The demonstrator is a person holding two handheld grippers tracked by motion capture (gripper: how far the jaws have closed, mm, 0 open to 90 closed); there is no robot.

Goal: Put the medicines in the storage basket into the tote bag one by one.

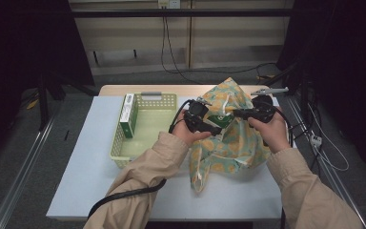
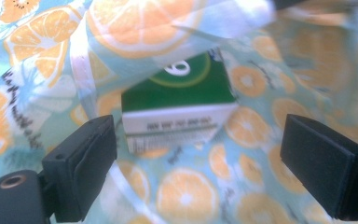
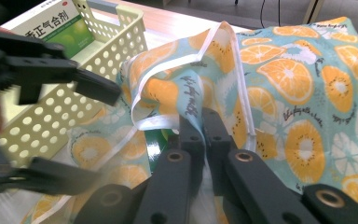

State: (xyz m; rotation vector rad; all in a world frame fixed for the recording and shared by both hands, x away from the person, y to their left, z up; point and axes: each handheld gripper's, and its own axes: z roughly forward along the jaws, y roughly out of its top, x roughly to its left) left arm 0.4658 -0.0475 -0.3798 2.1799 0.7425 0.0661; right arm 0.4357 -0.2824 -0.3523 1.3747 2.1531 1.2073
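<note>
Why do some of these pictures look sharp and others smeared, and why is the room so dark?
High view: the table is lit, surroundings fall into darkness. Left gripper view: close and soft, the fabric bag smeared at top right. Right gripper view: the bag is sharp, the left tool blurred.

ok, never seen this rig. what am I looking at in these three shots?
A person at a table holds a hand-operated two-jaw gripper in each hand; no robot arm. The high view looks down from above; the other two views come from cameras riding on each gripper. The right gripper is shut on the edge of an orange-print fabric bag, holding it up. The left gripper is open at the bag's mouth, where a green box sits inside. Beside it, a pale yellow basket holds another box.
</note>
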